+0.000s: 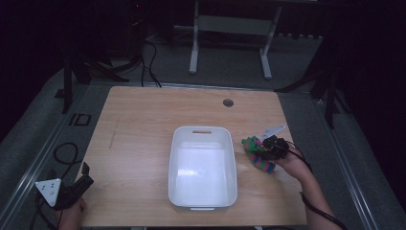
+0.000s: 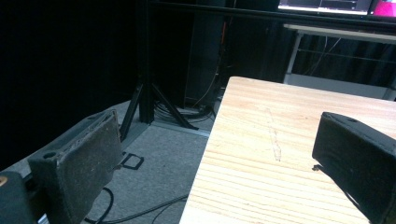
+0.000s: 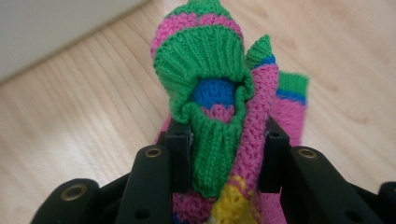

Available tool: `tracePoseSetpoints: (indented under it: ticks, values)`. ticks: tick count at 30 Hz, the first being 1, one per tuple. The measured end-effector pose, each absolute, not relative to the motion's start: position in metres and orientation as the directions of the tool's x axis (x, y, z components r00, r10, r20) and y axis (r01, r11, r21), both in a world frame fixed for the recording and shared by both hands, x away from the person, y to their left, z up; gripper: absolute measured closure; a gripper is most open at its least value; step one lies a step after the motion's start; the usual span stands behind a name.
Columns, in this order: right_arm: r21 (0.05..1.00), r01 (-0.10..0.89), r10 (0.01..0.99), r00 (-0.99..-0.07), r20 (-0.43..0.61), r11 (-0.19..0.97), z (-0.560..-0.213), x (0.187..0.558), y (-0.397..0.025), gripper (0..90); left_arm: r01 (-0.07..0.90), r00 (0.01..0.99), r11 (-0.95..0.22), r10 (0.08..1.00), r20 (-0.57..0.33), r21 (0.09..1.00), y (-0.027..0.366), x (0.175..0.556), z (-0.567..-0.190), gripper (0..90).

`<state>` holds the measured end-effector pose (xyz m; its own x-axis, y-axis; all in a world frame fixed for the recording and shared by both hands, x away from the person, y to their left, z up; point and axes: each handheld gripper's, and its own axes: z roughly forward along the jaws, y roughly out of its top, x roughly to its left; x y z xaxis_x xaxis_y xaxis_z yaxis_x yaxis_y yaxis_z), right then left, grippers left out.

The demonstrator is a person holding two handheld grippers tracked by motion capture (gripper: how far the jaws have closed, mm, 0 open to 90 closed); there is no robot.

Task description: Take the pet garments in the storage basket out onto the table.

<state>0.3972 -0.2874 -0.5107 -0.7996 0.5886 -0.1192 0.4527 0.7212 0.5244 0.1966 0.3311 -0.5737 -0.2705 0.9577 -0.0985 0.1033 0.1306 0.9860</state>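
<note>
A knitted sock (image 1: pixel 258 154) striped in green, pink, blue and yellow lies on the wooden table just right of the white bin (image 1: pixel 203 165). My right gripper (image 1: pixel 265 146) is shut on the sock. In the right gripper view its two black jaws pinch the green cuff and a pink fold of the sock (image 3: pixel 219 107), which bunches up between them. My left gripper (image 1: pixel 80 181) rests at the table's front left corner. Its jaws are spread wide, with bare wood between the two pads (image 2: pixel 84 158).
The white bin has nothing in it and stands mid-table with a handle slot on its far wall. A small round hole (image 1: pixel 228 102) sits near the table's far edge. Cables (image 1: pixel 64 153) lie on the grey floor at left. A white table frame (image 1: pixel 230 38) stands behind.
</note>
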Motion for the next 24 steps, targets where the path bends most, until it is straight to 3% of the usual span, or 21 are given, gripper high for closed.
tracePoseSetpoints:
  ticks: [5, 11, 19, 24]
  values:
    - [0.527, 0.488, 0.616, -0.783, -0.089, 0.696, -0.532, 0.401, -0.286, 62.2, 0.103, -0.271, 0.127, 0.958, -0.096, 0.987, 0.331, 0.197, -0.574, 1.9]
    - [0.532, 0.507, 0.641, -0.763, -0.09, 0.678, -0.533, 0.403, -0.281, 57.4, 0.102, -0.271, 0.128, 0.958, -0.096, 0.987, 0.331, 0.196, -0.574, 1.9]
    - [0.507, 0.495, 0.606, -0.792, -0.071, 0.706, -0.525, 0.4, -0.277, 32.3, 0.1, -0.274, 0.137, 0.956, -0.105, 0.985, 0.331, 0.196, -0.574, 1.9]
    - [0.572, 0.484, 0.617, -0.785, -0.05, 0.662, -0.507, 0.392, -0.281, 23.6, 0.1, -0.272, 0.129, 0.957, -0.097, 0.987, 0.331, 0.196, -0.574, 1.9]
